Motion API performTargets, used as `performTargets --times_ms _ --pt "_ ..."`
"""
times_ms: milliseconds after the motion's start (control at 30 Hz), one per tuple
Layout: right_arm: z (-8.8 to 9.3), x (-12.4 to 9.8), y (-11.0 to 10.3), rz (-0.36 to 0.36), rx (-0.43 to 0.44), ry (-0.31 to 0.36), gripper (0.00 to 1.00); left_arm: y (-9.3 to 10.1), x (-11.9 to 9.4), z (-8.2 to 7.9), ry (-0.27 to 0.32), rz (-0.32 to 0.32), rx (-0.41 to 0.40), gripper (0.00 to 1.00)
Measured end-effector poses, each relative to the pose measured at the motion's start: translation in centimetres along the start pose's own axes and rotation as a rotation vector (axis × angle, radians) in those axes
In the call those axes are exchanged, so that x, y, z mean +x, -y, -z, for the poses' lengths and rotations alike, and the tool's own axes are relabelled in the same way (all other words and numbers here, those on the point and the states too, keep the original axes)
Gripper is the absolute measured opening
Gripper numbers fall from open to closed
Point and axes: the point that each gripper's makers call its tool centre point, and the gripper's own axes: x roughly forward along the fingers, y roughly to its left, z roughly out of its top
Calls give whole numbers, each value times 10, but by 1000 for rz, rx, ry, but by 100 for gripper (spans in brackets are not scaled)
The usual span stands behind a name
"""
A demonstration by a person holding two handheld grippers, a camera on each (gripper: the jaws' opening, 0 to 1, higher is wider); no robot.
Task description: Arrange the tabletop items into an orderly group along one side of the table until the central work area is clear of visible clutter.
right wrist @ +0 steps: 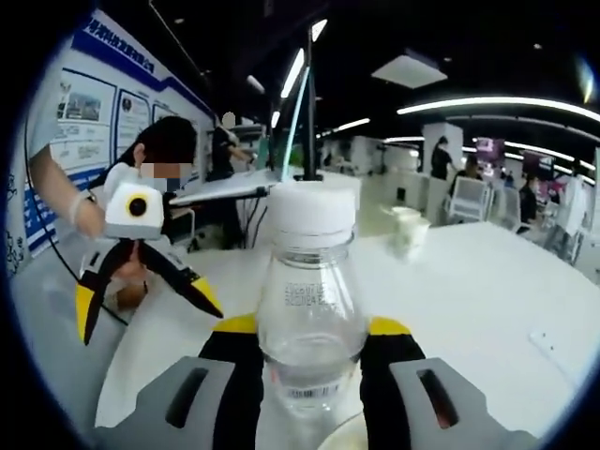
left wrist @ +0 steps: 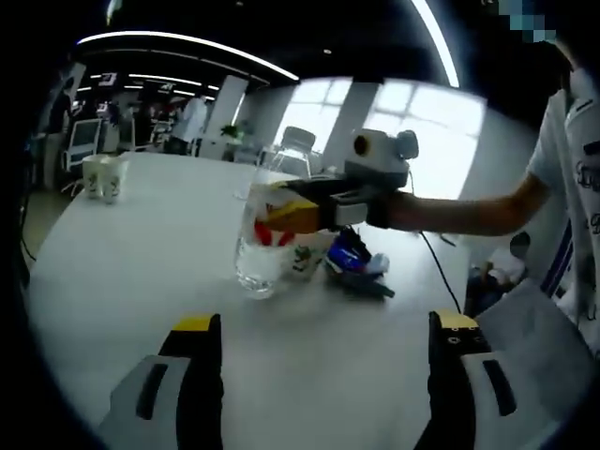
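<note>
right gripper (right wrist: 309,342) clamped on clear bottle (right wrist: 309,309); left gripper (left wrist: 323,328) wide, empty. cups (left wrist: 103,175), blue item (left wrist: 354,262) left to group on table (left wrist: 141,272).

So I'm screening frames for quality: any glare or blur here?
Left gripper view: bright windows wash out behind the bottle held by the right gripper. Right gripper view: the bottle is close and soft; ceiling lights streak.

My left gripper (left wrist: 323,330) looks across a white round-edged table (left wrist: 141,281). Ahead of its jaws stands a clear plastic bottle (left wrist: 260,246), with a printed white paper cup (left wrist: 305,255) and a blue-and-black object (left wrist: 354,264) just beyond. 2 white cups (left wrist: 103,175) sit far off, ahead-left.
</note>
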Motion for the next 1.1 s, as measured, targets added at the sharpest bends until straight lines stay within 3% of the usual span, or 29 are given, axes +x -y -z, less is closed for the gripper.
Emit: performTargets --times_ms 133,1100 --pt "1 0 5 1 39 9 36 0 0 2 -4 1 -8 88" --pt "12 -2 9 -45 -11 -12 37 4 4 4 -6 15 -36 87"
